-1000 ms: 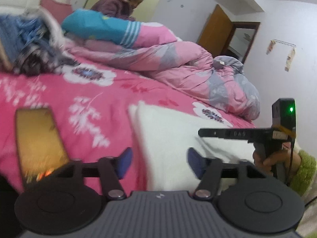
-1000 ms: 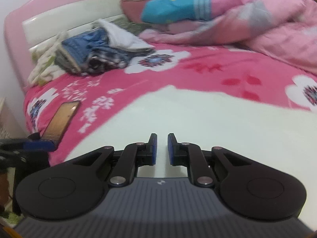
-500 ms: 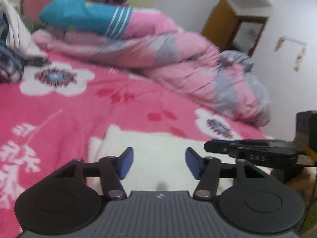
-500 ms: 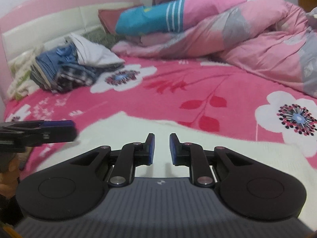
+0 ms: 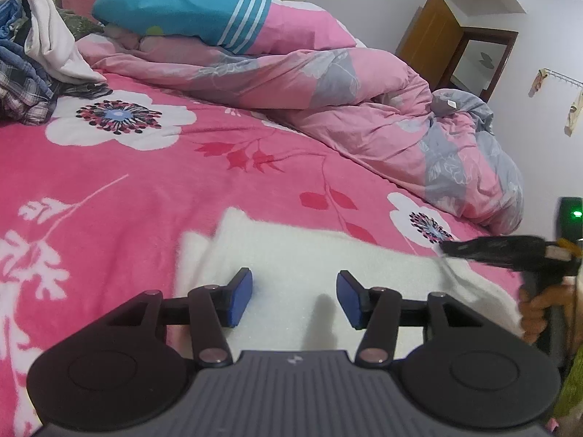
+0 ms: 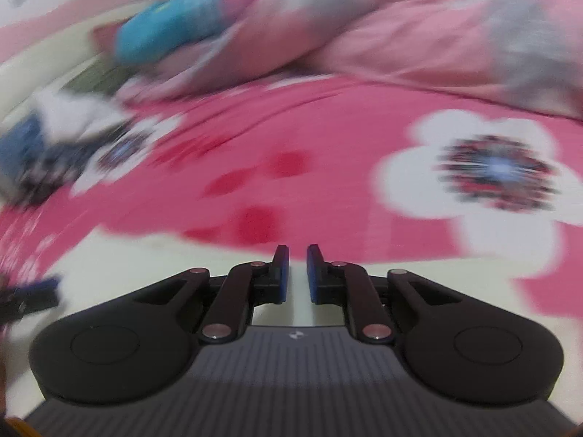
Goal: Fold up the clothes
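We see the bed under its pink flowered cover, with a rumpled pink and grey duvet along the far side and a pile of clothes at the far left. The white garment lies flat on the near part of the bed. Our left gripper hovers above its left end, fingers parted with only flat cloth showing below the gap and neither pad pressing on it. Our right gripper is at the garment's right edge, its fingers nearly together; the view is blurred, but the left wrist view seems to show a lifted fold of white cloth pinched at its tips.
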